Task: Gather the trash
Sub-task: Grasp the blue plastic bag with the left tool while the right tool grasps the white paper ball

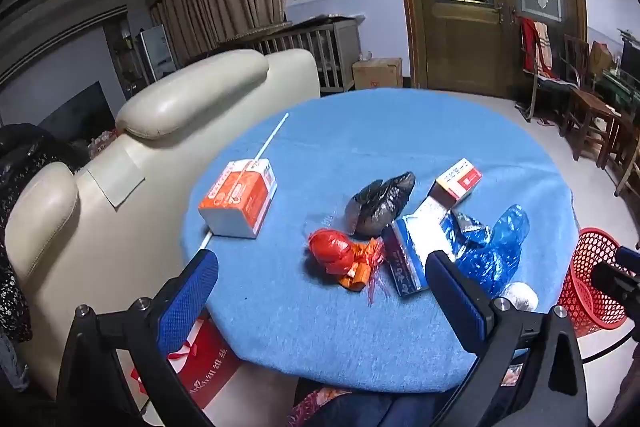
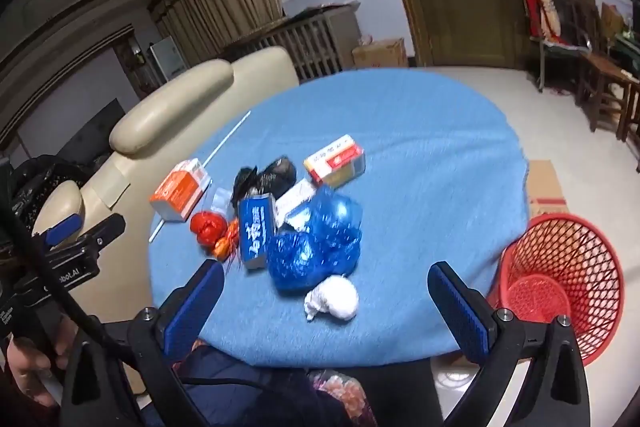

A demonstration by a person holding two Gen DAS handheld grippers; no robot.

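Right wrist: basket (image 2: 560, 283) beside table (image 2: 460, 187) edge.

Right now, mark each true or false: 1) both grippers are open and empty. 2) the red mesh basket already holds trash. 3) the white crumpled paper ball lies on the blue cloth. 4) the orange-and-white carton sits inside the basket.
1) True: left gripper and right gripper are open, holding nothing.
2) False: the red mesh basket looks empty.
3) True: the white crumpled paper ball rests on the blue cloth.
4) False: the orange-and-white carton stands on the cloth.
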